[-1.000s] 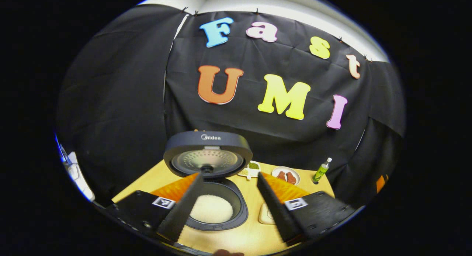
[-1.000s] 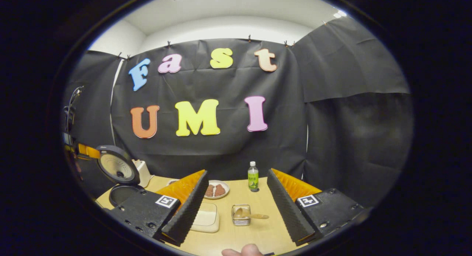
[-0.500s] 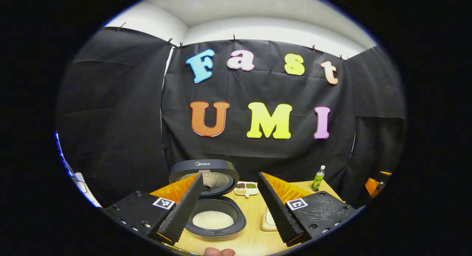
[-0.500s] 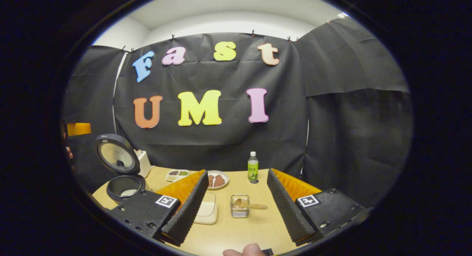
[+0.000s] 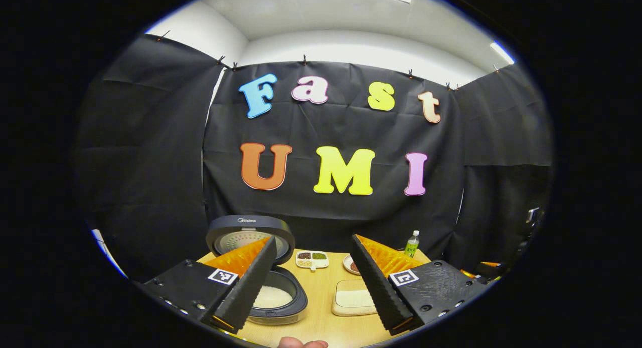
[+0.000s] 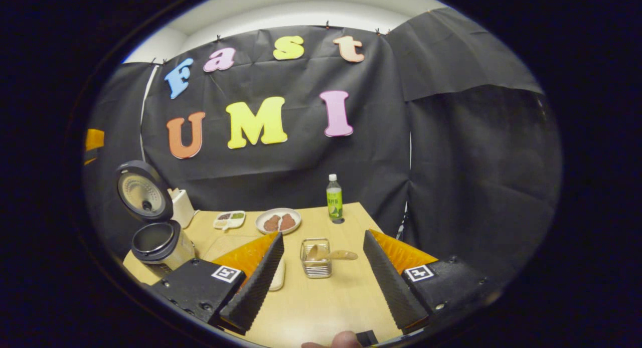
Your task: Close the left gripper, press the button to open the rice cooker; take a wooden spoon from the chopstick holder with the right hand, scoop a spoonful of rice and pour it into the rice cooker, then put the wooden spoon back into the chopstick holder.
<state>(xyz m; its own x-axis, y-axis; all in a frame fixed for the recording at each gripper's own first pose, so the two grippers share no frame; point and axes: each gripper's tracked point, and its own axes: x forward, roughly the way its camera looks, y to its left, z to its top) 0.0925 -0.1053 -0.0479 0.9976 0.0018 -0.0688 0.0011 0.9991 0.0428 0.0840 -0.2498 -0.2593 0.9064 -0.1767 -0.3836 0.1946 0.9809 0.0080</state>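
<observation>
The dark rice cooker [image 5: 275,300] stands open on the wooden table, lid [image 5: 250,236] upright, white rice in its pot. My left gripper [image 5: 313,247] is open and back from it, its left finger covering part of the pot. A cream tray of rice [image 5: 353,299] lies to the cooker's right. In the right gripper view the cooker [image 6: 161,243] is at the far left. A wire chopstick holder [image 6: 316,262] holds the wooden spoon [image 6: 335,255], which lies tilted, handle to the right. My right gripper [image 6: 323,235] is open, short of the holder.
A green bottle [image 6: 334,200] stands at the table's far edge. A plate of brown pieces [image 6: 278,221] and a divided dish [image 6: 228,219] lie behind the holder. A white block [image 6: 181,207] sits behind the cooker. The table's right edge [image 6: 381,227] is near my right finger.
My left gripper has drawn back from the cooker, which now looks smaller and lower left. My right gripper has risen and tipped down, showing more table; the holder sits higher between its fingers.
</observation>
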